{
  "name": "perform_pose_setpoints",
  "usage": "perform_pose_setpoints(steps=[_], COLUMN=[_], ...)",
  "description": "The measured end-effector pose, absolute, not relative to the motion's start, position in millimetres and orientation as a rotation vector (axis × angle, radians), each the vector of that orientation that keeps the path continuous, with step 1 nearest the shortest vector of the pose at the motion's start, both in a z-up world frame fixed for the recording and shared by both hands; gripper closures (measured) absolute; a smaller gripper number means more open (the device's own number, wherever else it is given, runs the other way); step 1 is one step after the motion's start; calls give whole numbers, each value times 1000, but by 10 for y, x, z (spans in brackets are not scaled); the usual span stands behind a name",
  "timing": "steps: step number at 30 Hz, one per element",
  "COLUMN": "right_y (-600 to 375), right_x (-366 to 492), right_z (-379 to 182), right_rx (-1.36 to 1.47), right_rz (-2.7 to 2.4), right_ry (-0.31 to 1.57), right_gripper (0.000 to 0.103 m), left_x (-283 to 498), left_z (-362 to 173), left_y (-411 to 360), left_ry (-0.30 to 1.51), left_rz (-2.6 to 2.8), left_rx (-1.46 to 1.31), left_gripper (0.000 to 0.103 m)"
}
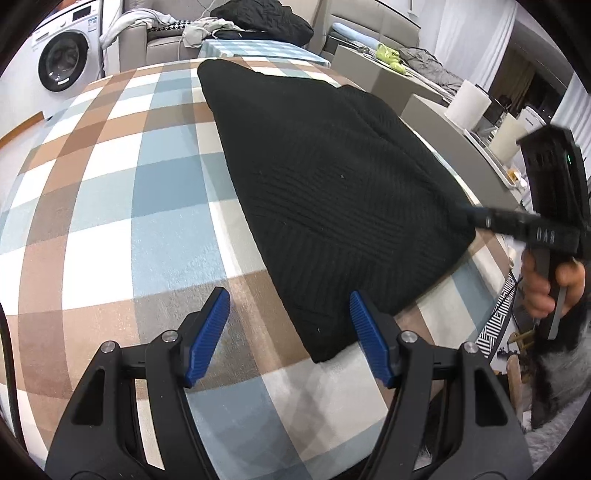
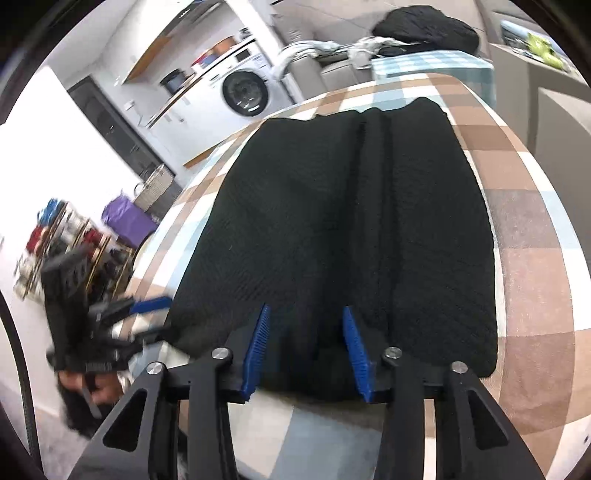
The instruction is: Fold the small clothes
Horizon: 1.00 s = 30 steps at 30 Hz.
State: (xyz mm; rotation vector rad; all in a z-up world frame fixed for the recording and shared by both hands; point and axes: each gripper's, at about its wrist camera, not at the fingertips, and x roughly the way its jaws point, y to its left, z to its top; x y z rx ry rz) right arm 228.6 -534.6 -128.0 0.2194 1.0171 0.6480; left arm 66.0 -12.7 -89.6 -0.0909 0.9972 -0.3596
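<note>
A black knit garment (image 1: pixel 332 177) lies flat, folded, on the checked tablecloth (image 1: pixel 110 206); it also shows in the right wrist view (image 2: pixel 351 229). My left gripper (image 1: pixel 290 317) is open just above the cloth at the garment's near corner, holding nothing. It shows blurred at the garment's left edge in the right wrist view (image 2: pixel 147 317). My right gripper (image 2: pixel 304 332) is open, its blue pads (image 2: pixel 258 343) over the garment's near edge. In the left wrist view it (image 1: pixel 476 218) reaches the garment's right edge from the right.
A washing machine (image 1: pixel 61 61) stands beyond the table at far left. A sofa with a black bundle (image 1: pixel 262 18) and loose clothes sits behind. Paper rolls (image 1: pixel 467 101) and a grey counter are at the right. Shelves with clutter (image 2: pixel 66 236) are left of the table.
</note>
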Motion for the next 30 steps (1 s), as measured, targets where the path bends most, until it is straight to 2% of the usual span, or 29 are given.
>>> perform_pose_setpoints(steps=[1, 2, 3, 4, 8, 10, 13, 20, 26, 27, 28, 30], right_y=[-5309, -5267, -5229, -5188, -5255, -5293, -5320, -5514, -5809, -5844, -5866, -5895], right_x=[2275, 2273, 2269, 2273, 2235, 2280, 2342, 2332, 2537, 2577, 2605, 2701], right_z=[-1302, -1313, -1320, -1323, -1084, -1156, -1351, -1183, -1171, -1172, -1189, -1251], right_rx=[193, 163, 132, 118, 140, 114, 104, 174, 228, 231, 228, 228], right_rz=[656, 648, 644, 662, 673, 620, 561, 504, 315, 307, 296, 274], right_ry=[1023, 1017, 998, 979, 880, 935, 1034, 942, 893, 884, 886, 908], right_gripper=[62, 71, 80, 98, 98, 98, 89, 69, 66, 66, 66, 66], left_x=[676, 689, 703, 713, 762, 823, 966, 1401, 1770, 1813, 1854, 1920], left_z=[-894, -889, -881, -869, -840, -861, -897, -948, -984, -984, -987, -1006], left_y=[-124, -123, -121, -116, -73, -39, -15, -65, -175, -196, -219, -253], left_ry=[997, 996, 993, 989, 976, 976, 981, 971, 979, 974, 967, 965], left_rz=[-357, -359, -360, -356, -346, -343, -307, -285, -227, -224, -219, -213], left_rx=[-94, -98, -103, -106, -142, -174, -197, -269, -279, -280, -280, -276], left_gripper=[38, 38, 38, 38, 38, 38, 38, 38, 38, 39, 47, 54])
